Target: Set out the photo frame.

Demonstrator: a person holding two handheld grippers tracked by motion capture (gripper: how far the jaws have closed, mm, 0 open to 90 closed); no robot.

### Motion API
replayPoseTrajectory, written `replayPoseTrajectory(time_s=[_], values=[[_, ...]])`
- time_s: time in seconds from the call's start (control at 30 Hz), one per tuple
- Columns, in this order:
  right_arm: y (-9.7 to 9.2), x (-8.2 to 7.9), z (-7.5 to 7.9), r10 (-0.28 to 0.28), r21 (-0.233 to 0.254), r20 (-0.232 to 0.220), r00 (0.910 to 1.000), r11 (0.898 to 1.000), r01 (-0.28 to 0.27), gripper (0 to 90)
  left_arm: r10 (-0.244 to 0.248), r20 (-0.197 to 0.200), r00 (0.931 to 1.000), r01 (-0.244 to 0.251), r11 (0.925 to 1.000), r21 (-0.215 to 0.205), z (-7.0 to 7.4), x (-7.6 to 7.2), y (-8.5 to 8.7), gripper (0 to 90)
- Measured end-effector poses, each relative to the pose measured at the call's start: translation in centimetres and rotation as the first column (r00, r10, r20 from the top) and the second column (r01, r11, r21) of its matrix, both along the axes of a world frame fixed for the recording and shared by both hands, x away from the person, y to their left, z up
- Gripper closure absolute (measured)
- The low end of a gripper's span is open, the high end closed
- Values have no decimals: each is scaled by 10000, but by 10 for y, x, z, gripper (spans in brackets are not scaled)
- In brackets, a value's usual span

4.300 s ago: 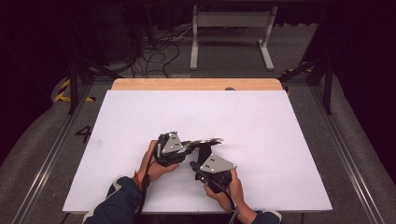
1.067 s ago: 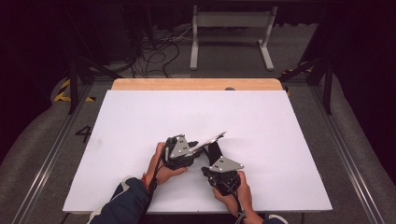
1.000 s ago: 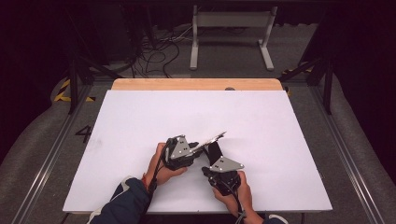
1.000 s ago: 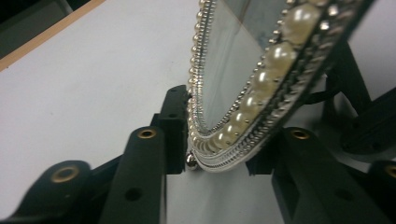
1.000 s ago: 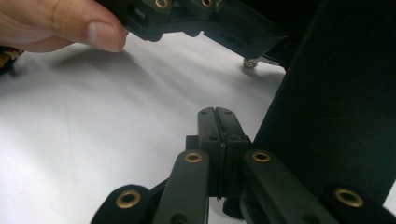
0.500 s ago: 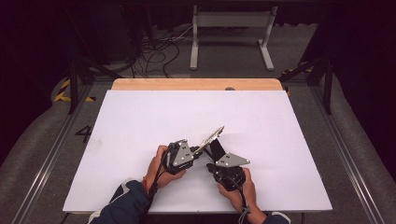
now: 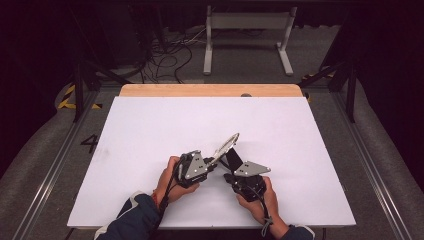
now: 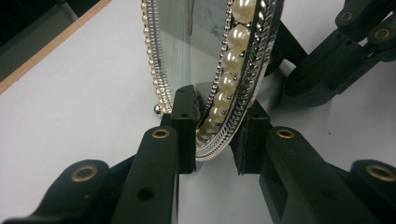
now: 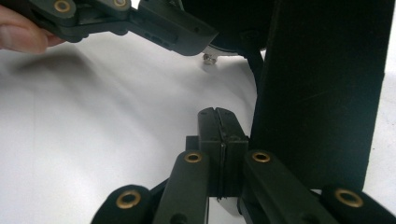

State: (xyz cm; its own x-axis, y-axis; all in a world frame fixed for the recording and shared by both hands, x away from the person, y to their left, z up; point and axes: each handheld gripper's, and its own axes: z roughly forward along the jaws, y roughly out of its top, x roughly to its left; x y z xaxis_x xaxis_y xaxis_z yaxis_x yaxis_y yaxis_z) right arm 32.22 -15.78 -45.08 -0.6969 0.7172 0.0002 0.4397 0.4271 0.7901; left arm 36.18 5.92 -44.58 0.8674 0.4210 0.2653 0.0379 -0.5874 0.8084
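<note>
An oval silver picture frame (image 7: 228, 144) edged with pearls (image 8: 227, 83) stands tilted above the white table top (image 7: 150, 130), with a black back stand (image 9: 322, 93) behind it. My left gripper (image 8: 219, 112) grips the frame's lower rim between its pads. Its jaws have just been opening a little, with the rim still between them. In the high view the left gripper (image 7: 212, 162) sits left of the frame. My right gripper (image 9: 218, 114) is shut, pads together with nothing visible between them, right beside the black stand (image 7: 233, 159).
A wooden strip (image 7: 210, 90) borders the table's far edge. Beyond it are cables (image 7: 170, 50) and a white metal stand (image 7: 247, 30) on the floor. Metal rails (image 7: 370, 165) run along both sides of the table.
Over the last second the frame has tipped up more steeply, its far edge higher. Both hands have stayed nearly in place near the table's front middle.
</note>
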Motion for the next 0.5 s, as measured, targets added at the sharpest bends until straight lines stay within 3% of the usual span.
replayPoseTrajectory(time_s=[0.5], values=[[-8,5,1,299,-51,-19,9996,9995,-299,900,8,-67,10000,-8,10000,53,3,-6,-2,715]])
